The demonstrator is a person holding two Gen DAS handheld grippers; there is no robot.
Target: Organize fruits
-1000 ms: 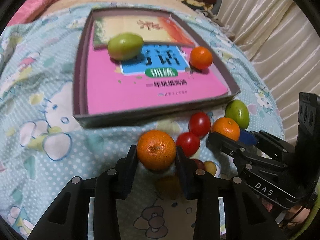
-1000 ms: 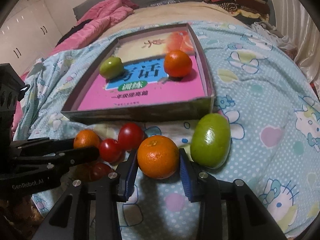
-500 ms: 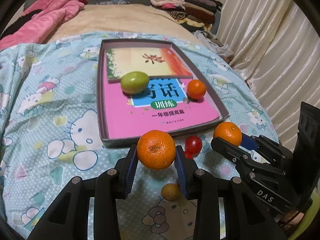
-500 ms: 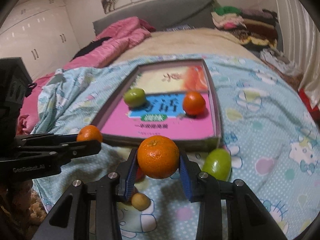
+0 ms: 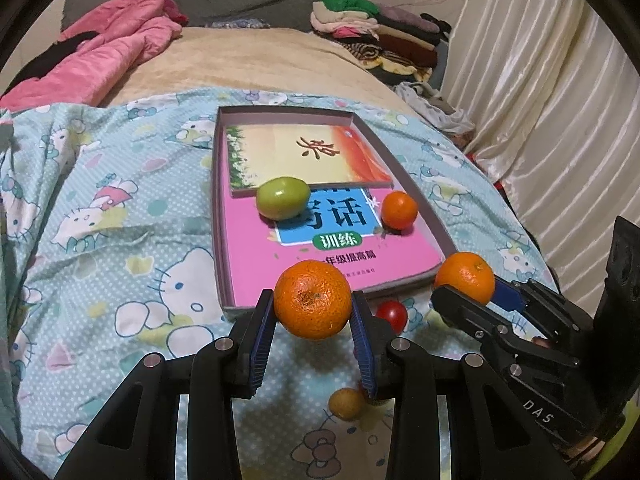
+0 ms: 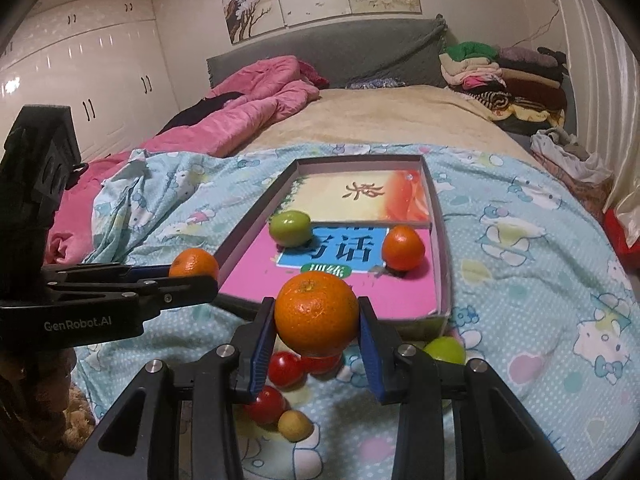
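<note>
Step in hand: I am carrying two oranges toward the box (image 5: 432, 224).
Left gripper (image 5: 314, 322): pinching the left orange (image 5: 313, 305).
Right gripper (image 6: 318, 330): pinching the right orange (image 6: 317, 312).
Next move: I lower both into the box at 12 o'clock, clear of the green fruit (image 5: 282, 197) there.
Change: both grippers are raised higher than a second ago, and the loose tomatoes (image 6: 285, 368) have dropped to 6 o'clock.

Box (image 5: 416, 196): on the bed (image 5: 120, 240), books inside.
In box: a plum-like fruit (image 5: 282, 197) left, a tangerine (image 5: 399, 210) right, both on the books.
Before box: tomatoes (image 6: 285, 368) and a small round fruit (image 6: 295, 425) on the bedsheet.
Left hand-held gripper (image 5: 313, 332): its tangerine (image 5: 312, 305) held above the sheet, before the box.
Right hand-held gripper (image 6: 317, 340): likewise, right of the left one.
</note>
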